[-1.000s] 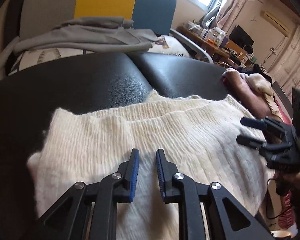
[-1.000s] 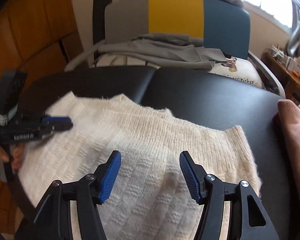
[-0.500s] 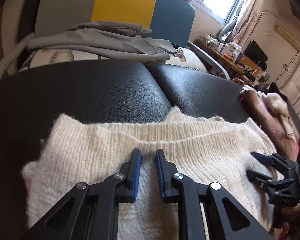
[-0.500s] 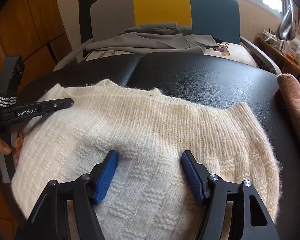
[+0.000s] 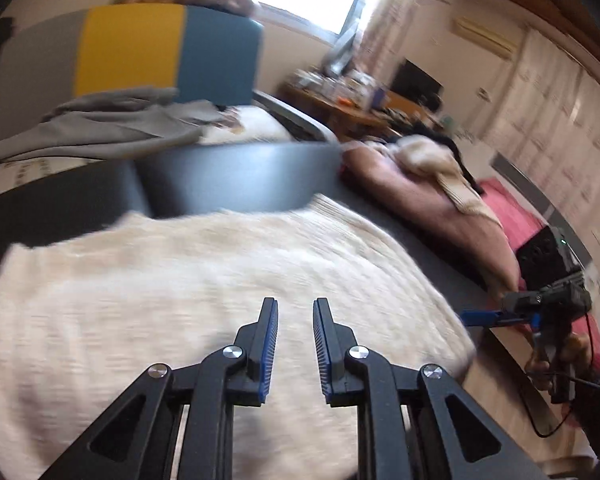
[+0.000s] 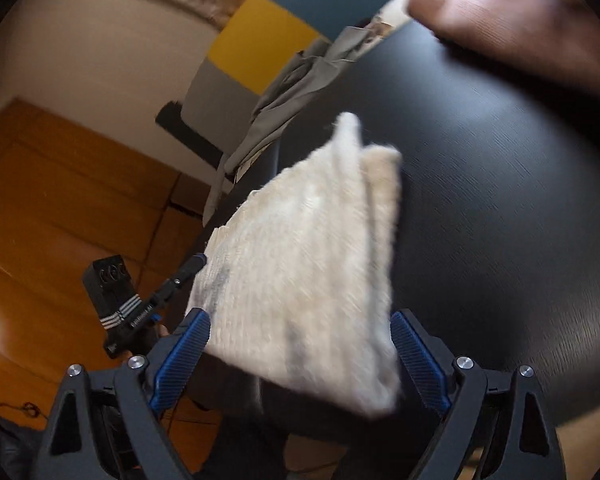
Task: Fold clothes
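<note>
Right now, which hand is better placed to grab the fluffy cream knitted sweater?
Probably right: its gripper has jaws opening wide around the cream knitted sweater. The left gripper is narrow.

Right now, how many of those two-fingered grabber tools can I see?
2. The left gripper hangs over the cream sweater; the right gripper sits off the sweater's right edge, jaws opening. None seems hidden.

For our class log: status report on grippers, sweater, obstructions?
Left gripper narrow, empty. Right gripper opening, grips nothing. Cream sweater folded on black table. Nothing blocking.
</note>
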